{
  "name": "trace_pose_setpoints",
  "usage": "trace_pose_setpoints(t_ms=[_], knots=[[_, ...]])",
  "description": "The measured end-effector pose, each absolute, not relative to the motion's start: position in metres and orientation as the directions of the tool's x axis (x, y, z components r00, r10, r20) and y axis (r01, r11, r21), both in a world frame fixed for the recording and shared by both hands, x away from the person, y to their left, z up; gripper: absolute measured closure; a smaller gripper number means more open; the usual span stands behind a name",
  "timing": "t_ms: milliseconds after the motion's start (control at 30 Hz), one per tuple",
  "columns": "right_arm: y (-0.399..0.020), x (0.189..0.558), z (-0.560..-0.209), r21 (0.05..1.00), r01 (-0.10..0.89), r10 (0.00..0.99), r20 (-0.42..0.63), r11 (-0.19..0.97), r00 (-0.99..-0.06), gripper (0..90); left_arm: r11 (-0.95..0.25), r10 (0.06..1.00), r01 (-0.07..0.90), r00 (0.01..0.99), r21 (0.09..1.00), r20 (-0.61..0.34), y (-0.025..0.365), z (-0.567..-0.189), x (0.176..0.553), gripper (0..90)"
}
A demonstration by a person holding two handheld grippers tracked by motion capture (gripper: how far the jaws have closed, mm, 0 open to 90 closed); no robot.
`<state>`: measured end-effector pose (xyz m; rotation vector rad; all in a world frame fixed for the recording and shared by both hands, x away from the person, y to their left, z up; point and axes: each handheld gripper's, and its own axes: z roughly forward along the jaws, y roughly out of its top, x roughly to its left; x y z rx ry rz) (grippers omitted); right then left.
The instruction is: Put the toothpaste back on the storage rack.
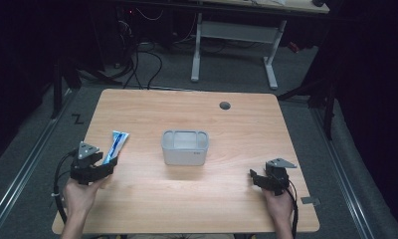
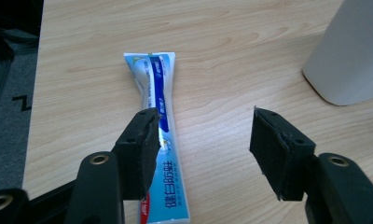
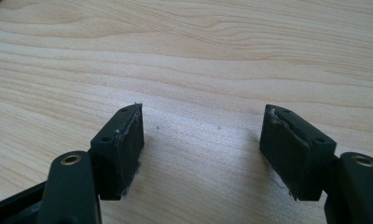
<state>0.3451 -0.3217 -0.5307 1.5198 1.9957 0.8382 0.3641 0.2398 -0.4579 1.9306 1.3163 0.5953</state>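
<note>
A blue and white toothpaste tube [image 1: 118, 144] lies flat on the wooden table [image 1: 197, 204] at the left. My left gripper [image 1: 112, 162] hovers at its near end. In the left gripper view the tube [image 2: 156, 84] runs away from me, and the left pad overlaps its side. The left gripper [image 2: 203, 135] stands open, with bare wood in the gap between the pads. My right gripper [image 1: 253, 177] rests near the table's front right corner. Seen in its own view, the right gripper [image 3: 203, 135] is open with nothing but wood grain between the pads.
A white rectangular bin [image 1: 184, 155] sits mid-table, and its rounded corner [image 2: 348, 56] shows at the right of the left gripper view. A round cable hole [image 1: 225, 105] is at the far edge. Beyond the table stand a desk frame [image 1: 234, 35] and floor cables.
</note>
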Motion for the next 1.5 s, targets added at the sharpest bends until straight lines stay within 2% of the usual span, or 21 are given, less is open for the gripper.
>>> trace_pose_setpoints(t_ms=[367,867,1500], knots=[[-0.322,0.345,-0.531,0.723,0.664,0.966,-0.017,0.191,-0.259,30.5,-0.208,0.938,0.638,0.344,0.741,-0.033,0.248,-0.455,0.382,39.3],[-0.322,0.345,-0.531,0.723,0.664,0.966,-0.016,0.190,-0.259,30.5,-0.277,0.938,0.675,0.343,0.684,0.040,0.242,-0.451,0.413,41.2],[-0.322,0.345,-0.531,0.723,0.664,0.966,-0.015,0.190,-0.259,30.3,-0.298,0.948,0.734,0.305,0.610,0.096,0.228,-0.454,0.456,41.5]])
